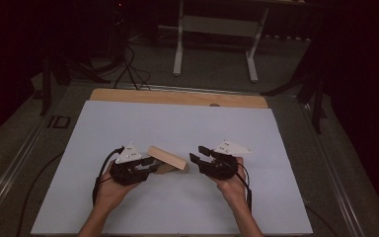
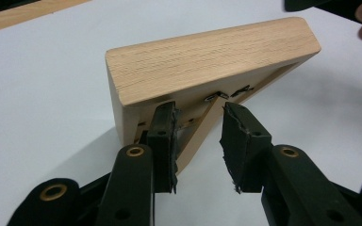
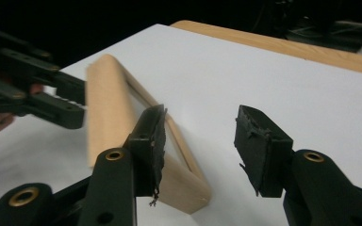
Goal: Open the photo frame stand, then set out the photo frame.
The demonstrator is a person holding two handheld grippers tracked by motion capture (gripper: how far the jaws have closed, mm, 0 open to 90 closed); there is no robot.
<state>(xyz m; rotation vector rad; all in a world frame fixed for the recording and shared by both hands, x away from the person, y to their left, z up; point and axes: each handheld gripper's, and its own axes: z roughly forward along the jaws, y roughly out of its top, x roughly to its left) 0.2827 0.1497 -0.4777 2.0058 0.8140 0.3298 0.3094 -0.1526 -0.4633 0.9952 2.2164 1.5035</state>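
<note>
A light wooden picture frame (image 1: 165, 157) stands tilted on the white sheet (image 1: 177, 123) between my two grippers. In the left gripper view its back faces me, with the frame (image 2: 207, 56) propped on a wooden strut (image 2: 195, 141). My left gripper (image 1: 151, 165) (image 2: 198, 141) is open around that strut: one pad lies next to it and the other is apart. My right gripper (image 1: 196, 153) (image 3: 202, 146) is open just off the frame's (image 3: 106, 108) right end, with one corner beside its left jaw. The left gripper (image 3: 70, 103) reaches the frame's far side.
The sheet covers a wooden tabletop whose bare far edge (image 1: 177, 98) shows. Beyond it stand a white desk frame (image 1: 214, 44) and cables (image 1: 128, 69) on a dark floor. Open sheet lies on all sides of the frame.
</note>
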